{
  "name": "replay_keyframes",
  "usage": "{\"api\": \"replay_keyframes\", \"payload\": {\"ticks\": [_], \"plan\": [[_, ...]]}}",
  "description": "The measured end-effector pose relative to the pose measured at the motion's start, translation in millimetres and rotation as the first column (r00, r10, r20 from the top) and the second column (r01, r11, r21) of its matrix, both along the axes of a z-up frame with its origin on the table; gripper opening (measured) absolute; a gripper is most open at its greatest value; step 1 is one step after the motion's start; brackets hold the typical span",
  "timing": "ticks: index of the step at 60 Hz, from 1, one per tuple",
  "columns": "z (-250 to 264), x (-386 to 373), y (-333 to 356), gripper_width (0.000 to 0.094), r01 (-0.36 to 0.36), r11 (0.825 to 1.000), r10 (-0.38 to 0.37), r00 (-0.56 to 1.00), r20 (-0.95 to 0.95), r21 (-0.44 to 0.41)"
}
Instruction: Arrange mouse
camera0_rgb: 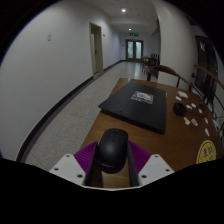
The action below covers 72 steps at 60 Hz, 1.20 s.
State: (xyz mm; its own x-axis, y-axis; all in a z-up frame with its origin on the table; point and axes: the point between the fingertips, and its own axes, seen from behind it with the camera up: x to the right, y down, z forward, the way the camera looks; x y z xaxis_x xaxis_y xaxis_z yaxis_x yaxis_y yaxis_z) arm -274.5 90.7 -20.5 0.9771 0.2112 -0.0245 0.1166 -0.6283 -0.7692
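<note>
Right now the gripper (112, 168) has its purple pads (87, 157) pressed against both sides of the black mouse (113, 148), holding it above the near end of the wooden table (165, 140). Beyond it lies a black mat (138, 104).

Your mouse (112, 149) looks like matt black plastic, smooth, with a faint sheen along its top. The gripper (112, 170) closes on it with purple pads (87, 157) that look soft and dull against pale, hard finger shells. The table (180, 135) is smooth brown wood. The mat (137, 104) on it is dark and matt.
</note>
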Motion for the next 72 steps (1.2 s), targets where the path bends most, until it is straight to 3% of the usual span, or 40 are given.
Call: {"api": "replay_keyframes", "payload": {"ticks": [6, 10, 14, 21, 26, 30, 36, 43, 49, 59, 65, 72], "plan": [[1, -5, -2, 0.0375, -0.051, 0.999, 0.051, 0.999, -0.014, -0.002], [7, -7, -13, 0.0344, -0.131, 0.991, 0.131, 0.991, 0.003, -0.004], [47, 2, -22, 0.0339, -0.167, 0.981, 0.169, 0.986, -0.010, 0.096], [144, 68, -39, 0.0338, -0.110, 0.950, 0.133, 0.989, -0.061, 0.293], [177, 154, -48, 0.0337, -0.015, 0.933, 0.041, 0.997, -0.067, 0.358], [168, 226, -54, 0.0336, 0.067, 0.941, -0.046, 0.996, -0.070, 0.333], [105, 307, -70, 0.0337, 0.160, 0.963, -0.161, 0.987, -0.017, 0.217], [34, 348, -87, 0.0337, 0.191, 0.980, -0.193, 0.981, 0.023, 0.060], [6, 361, -85, 0.0342, 0.212, 0.977, -0.212, 0.977, -0.013, 0.025], [4, 358, -87, 0.0554, 0.144, 0.989, -0.144, 0.989, -0.016, -0.024], [18, 362, -99, 0.0878, 0.140, 0.990, -0.140, 0.990, -0.012, 0.011], [42, 362, -137, 0.0854, 0.110, 0.991, -0.105, 0.992, -0.066, 0.076]]}}
